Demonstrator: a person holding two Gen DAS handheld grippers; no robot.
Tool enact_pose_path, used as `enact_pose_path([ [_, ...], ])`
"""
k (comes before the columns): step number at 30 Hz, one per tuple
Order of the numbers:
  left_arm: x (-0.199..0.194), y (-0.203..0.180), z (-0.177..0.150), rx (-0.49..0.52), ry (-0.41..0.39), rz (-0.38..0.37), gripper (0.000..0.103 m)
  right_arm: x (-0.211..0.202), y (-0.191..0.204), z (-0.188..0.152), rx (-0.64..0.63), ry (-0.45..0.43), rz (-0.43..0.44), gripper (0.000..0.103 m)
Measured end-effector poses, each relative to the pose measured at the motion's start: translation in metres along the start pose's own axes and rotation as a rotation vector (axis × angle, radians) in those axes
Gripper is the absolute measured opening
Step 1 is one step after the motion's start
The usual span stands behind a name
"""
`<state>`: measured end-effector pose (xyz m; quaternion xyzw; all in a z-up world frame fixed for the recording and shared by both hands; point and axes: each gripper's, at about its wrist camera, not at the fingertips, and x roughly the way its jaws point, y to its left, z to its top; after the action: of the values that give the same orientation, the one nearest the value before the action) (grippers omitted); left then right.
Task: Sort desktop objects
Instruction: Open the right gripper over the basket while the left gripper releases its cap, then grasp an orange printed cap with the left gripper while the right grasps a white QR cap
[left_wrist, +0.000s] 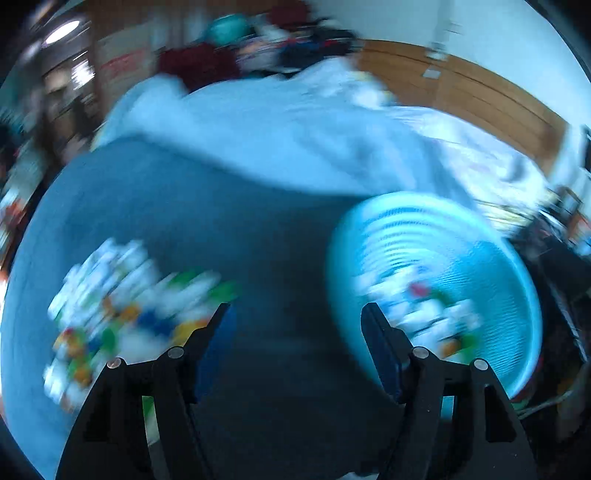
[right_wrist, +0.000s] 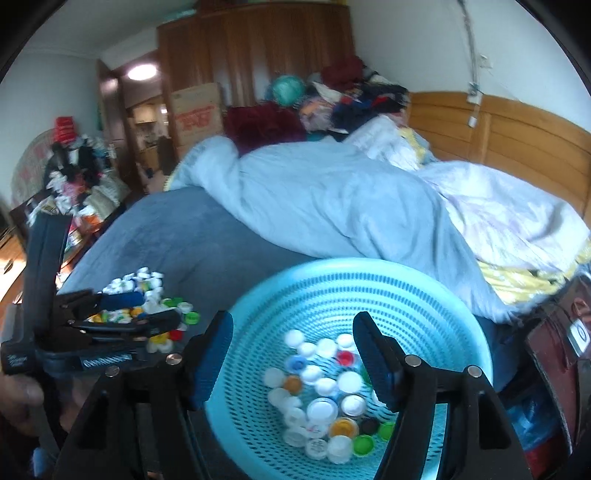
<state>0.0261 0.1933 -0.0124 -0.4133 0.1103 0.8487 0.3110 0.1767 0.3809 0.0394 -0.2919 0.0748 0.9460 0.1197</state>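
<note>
Turquoise perforated basket (right_wrist: 332, 291) holds caps (right_wrist: 325, 402) (mostly white).

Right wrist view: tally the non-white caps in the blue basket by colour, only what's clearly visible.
Red caps: 1
Blue caps: 1
Orange caps: 2
Green caps: 2
Black caps: 1
Total: 7 clearly visible

Blue-covered bed (right_wrist: 192, 236), bottle-cap pile (right_wrist: 147, 291), perforated turquoise basket (right_wrist: 332, 280), rumpled duvet (right_wrist: 314, 192)
</note>
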Motion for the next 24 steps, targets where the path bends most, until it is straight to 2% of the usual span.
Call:
enact_pose_path([
  [3,0.007,0.097,-0.054,-0.173,0.065,0.114,0.064,0.015,0.028,-0.002,-0.049,0.021,0.059,0.072],
  [5,0.003,0.167,-0.092,-0.325,0.095,0.211,0.064,0.027,0.048,-0.004,-0.082,0.049,0.093,0.072],
  [8,-0.001,0.245,-0.145,-0.514,0.134,0.314,0.061,0.043,0.082,-0.008,-0.134,0.083,0.151,0.072],
  [9,-0.001,0.264,-0.158,-0.562,0.139,0.321,0.059,0.047,0.091,-0.01,-0.152,0.091,0.164,0.072],
  [13,0.012,0.287,-0.174,-0.588,0.15,0.324,0.055,0.059,0.127,-0.018,-0.224,0.12,0.209,0.072],
  [18,0.03,0.286,-0.169,-0.51,0.134,0.361,0.055,0.075,0.15,-0.023,-0.253,0.147,0.236,0.072],
  [21,0.036,0.291,-0.164,-0.509,0.116,0.375,0.055,0.086,0.156,-0.027,-0.255,0.166,0.255,0.064],
  [23,0.038,0.292,-0.159,-0.505,0.117,0.396,0.05,0.098,0.156,-0.032,-0.229,0.187,0.295,0.049],
  [24,0.038,0.29,-0.158,-0.503,0.115,0.407,0.035,0.105,0.157,-0.034,-0.219,0.196,0.306,0.048],
])
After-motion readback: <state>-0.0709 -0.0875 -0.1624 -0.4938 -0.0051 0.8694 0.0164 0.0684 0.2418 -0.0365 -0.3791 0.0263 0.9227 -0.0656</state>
